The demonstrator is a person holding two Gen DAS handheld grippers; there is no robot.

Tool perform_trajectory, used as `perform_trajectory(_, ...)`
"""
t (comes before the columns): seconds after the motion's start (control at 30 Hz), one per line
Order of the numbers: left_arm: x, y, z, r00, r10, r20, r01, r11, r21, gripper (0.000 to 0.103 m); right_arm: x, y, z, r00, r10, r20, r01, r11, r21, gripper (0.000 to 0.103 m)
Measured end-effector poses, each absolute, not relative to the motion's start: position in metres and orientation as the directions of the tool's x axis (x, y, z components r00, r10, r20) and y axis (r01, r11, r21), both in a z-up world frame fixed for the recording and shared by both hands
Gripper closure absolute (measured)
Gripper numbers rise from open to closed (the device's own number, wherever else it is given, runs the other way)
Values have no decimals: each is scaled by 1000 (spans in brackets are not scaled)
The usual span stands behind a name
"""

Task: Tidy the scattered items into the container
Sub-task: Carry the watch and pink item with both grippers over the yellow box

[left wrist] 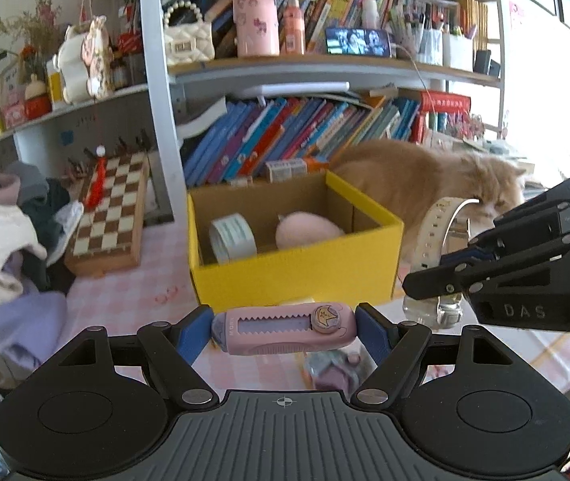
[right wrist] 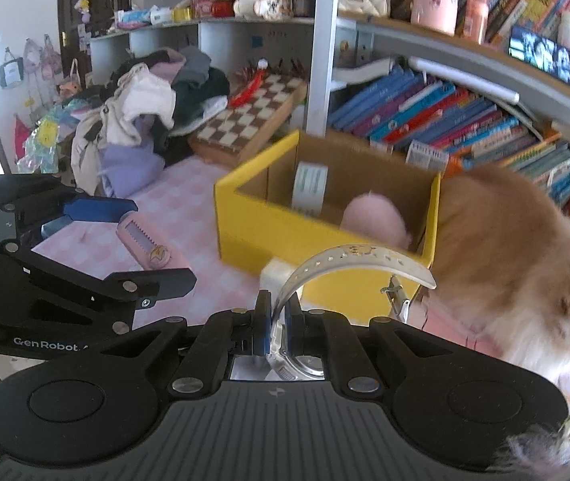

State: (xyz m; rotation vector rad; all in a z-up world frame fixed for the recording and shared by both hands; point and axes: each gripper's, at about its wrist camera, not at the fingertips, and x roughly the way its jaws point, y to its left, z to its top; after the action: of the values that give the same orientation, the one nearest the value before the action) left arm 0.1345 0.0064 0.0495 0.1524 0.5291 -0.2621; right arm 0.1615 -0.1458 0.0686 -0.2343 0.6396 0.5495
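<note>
Left gripper clamped pink utility knife, marked "M&G". Right gripper, clamped on white watch, read "DAS"; left read "GenRobot".

Open top on the yellow box — room inside between the tape roll and the pink plush. A ginger cat crowds the box's right side — the chessboard and clothes pile flank the left.

An orange cat stands on the pink checked worktop, near leaning books, a chessboard and heaped clothes.
</note>
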Motion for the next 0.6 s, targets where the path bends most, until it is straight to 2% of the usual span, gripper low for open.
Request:
perform_trajectory(0.4,188,-2,77,870,-190,-455,272,955,121,25,225,-149,108,700,455,-551,-595,798,-96,97)
perform_trajectory(0.6,216,-10,80,871,-177,-457,277,948,160,25,266,-149,115,671,479,-566,-634,766,-105,97)
